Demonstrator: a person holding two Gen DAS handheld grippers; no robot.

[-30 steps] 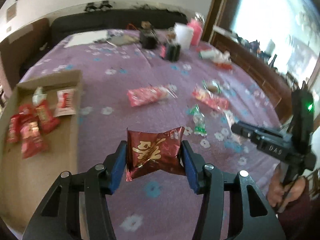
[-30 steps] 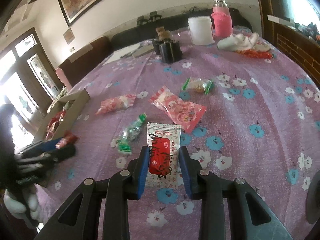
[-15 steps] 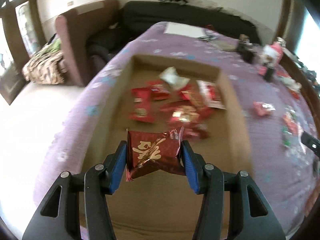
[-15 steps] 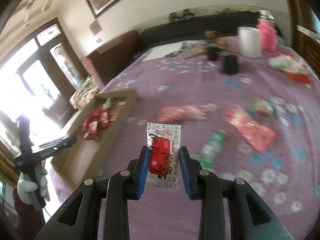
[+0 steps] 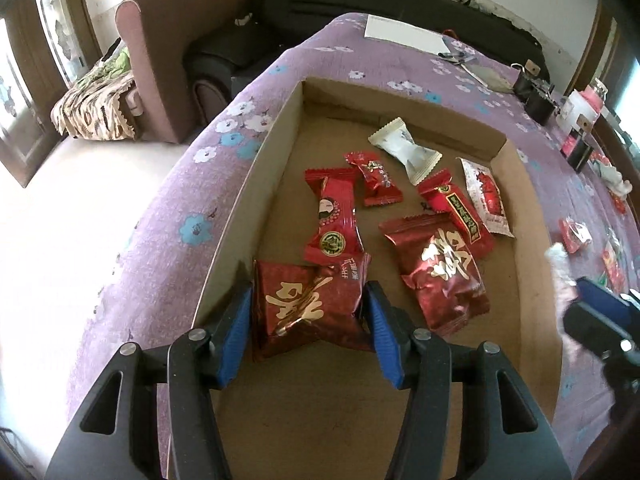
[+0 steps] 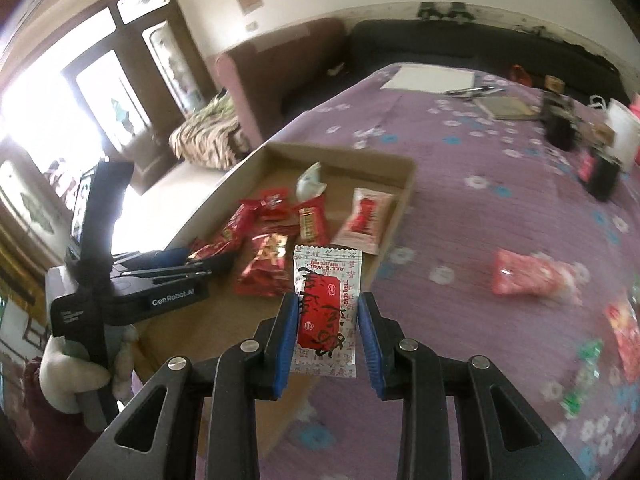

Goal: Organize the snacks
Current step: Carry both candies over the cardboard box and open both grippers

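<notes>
A shallow cardboard box (image 5: 248,216) lies on the purple flowered tablecloth and holds several snack packets, mostly red, such as a dark red one with gold characters (image 5: 440,272). My left gripper (image 5: 308,320) hangs low over the box's near end. A matching dark red packet (image 5: 304,304) sits between its blue pads, which still touch it while the jaws are opening. My right gripper (image 6: 328,320) is shut on a white-and-red packet (image 6: 326,300), just off the box's right rim (image 6: 400,208). The left gripper (image 6: 200,266) shows in the right wrist view, held by a gloved hand (image 6: 68,376).
Loose snacks lie on the cloth to the right: a pink packet (image 6: 532,276), a red packet (image 6: 624,332) and a green candy (image 6: 584,376). Black containers (image 6: 560,128), a white cup (image 6: 622,128) and papers (image 6: 428,78) stand at the far end. A brown armchair (image 5: 168,52) sits beyond the left edge.
Both grippers have swung left from the scattered snacks to the box, each carrying its packet. The left one has come lower over the box's near end, and the right one has reached the box's rim.
</notes>
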